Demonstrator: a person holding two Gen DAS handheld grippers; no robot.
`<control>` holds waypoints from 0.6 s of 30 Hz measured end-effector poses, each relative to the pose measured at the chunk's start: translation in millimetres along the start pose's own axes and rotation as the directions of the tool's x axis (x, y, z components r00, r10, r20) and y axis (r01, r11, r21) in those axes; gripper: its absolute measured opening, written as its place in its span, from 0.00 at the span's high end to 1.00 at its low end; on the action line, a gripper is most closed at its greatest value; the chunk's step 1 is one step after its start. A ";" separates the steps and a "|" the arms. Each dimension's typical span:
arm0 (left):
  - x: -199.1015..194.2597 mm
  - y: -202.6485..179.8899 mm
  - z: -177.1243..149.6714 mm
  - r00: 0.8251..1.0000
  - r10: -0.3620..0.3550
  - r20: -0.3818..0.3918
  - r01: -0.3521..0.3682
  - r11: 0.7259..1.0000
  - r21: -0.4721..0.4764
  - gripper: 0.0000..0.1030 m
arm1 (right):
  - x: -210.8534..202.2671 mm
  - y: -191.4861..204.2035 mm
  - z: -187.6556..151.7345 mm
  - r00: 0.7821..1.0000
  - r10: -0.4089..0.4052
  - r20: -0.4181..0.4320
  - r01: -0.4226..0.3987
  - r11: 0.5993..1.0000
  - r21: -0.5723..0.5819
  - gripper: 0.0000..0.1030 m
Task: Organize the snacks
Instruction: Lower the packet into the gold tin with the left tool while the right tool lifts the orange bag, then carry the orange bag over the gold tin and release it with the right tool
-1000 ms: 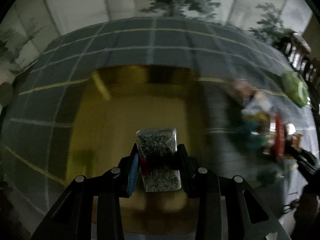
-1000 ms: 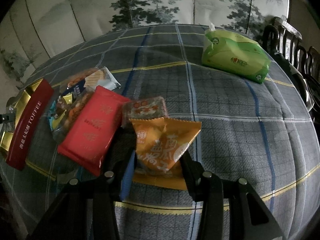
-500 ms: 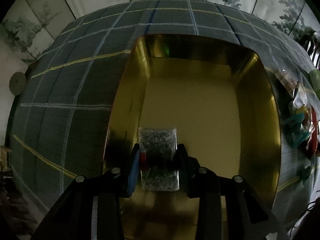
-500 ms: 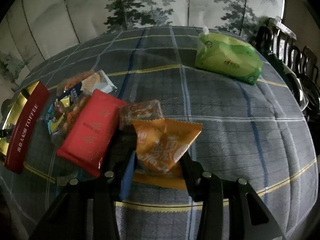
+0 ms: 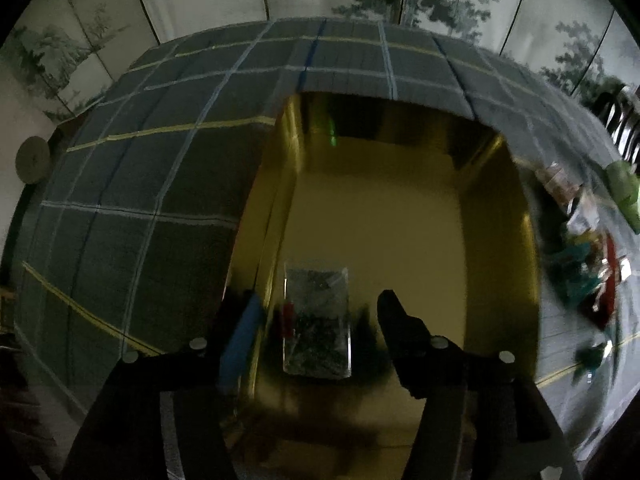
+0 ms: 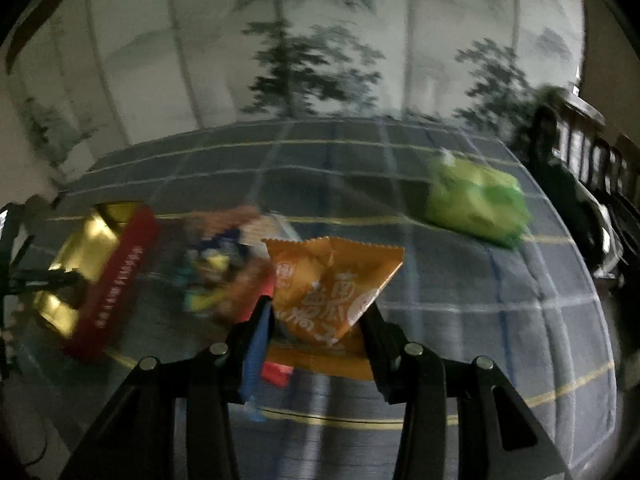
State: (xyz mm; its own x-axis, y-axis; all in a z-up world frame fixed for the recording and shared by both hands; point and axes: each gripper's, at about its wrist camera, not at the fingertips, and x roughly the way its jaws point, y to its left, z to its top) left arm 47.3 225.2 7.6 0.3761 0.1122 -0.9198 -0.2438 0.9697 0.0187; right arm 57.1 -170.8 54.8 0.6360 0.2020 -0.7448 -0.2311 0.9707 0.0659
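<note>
In the left wrist view a clear packet of dark bits [image 5: 318,322] lies on the floor of the gold box [image 5: 400,216], near its left wall. My left gripper [image 5: 320,312] hangs over it with its jaws opening, and the fingers stand apart from the packet on both sides. In the right wrist view my right gripper [image 6: 318,312] is shut on an orange snack packet [image 6: 328,292], lifted above the checked tablecloth [image 6: 460,288]. The pile of snacks [image 6: 216,272] lies blurred to its left, beside the gold box with its red side [image 6: 116,280].
A green tissue pack [image 6: 476,202] lies at the back right of the table. Dark wooden chairs [image 6: 580,168] stand at the right edge. A folding screen painted with trees [image 6: 312,52] rises behind the table. More snacks [image 5: 588,256] lie right of the box.
My left gripper's fingers have spread and let go of the clear packet, which now lies in the gold box. My right gripper has risen with the orange packet off the pile.
</note>
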 end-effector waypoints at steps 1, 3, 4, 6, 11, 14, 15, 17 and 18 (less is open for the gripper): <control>-5.2 0.7 -0.2 1.000 -0.014 0.013 0.014 1.000 -0.005 0.42 | -1.0 10.4 1.8 1.000 0.024 0.001 -0.024 1.000 -0.017 0.57; -14.1 2.9 0.5 0.999 -0.040 0.037 0.040 0.999 -0.013 0.39 | 0.3 32.4 4.3 0.998 0.070 -0.001 -0.070 0.996 -0.048 0.57; -19.4 4.0 0.3 0.997 -0.054 0.049 0.055 0.998 -0.016 0.39 | 2.0 45.2 5.7 0.995 0.095 -0.007 -0.096 0.993 -0.068 0.57; -29.7 7.8 -0.9 0.995 -0.069 0.071 0.071 0.997 -0.025 0.39 | 6.0 68.8 7.1 0.989 0.146 -0.019 -0.148 0.984 -0.099 0.57; -56.6 26.8 -4.8 0.991 -0.050 0.124 0.059 0.996 -0.068 0.38 | 15.1 135.4 8.3 0.964 0.258 -0.061 -0.265 0.944 -0.196 0.57; -67.9 45.2 -8.7 0.989 -0.018 0.144 0.035 0.993 -0.113 0.34 | 23.8 171.6 6.9 0.945 0.313 -0.099 -0.328 0.914 -0.237 0.57; -69.8 51.4 -10.0 0.989 -0.012 0.147 0.031 0.991 -0.129 0.33 | 25.3 181.2 5.3 0.941 0.321 -0.106 -0.337 0.906 -0.254 0.57; -72.2 64.3 -13.7 0.989 -0.002 0.145 0.025 0.987 -0.162 0.33 | 29.7 206.1 2.9 0.934 0.337 -0.122 -0.358 0.887 -0.293 0.57; -73.3 70.7 -16.8 0.989 0.001 0.145 0.024 0.984 -0.175 0.33 | 31.3 214.8 2.0 0.929 0.347 -0.131 -0.371 0.879 -0.300 0.57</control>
State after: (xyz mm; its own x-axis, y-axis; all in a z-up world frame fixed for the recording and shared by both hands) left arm -12.5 281.9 69.8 0.5015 0.1440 -0.8531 -0.3874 0.9190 -0.0726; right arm 28.8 44.2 47.0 0.4140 0.5074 -0.7558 -0.6597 0.7393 0.1349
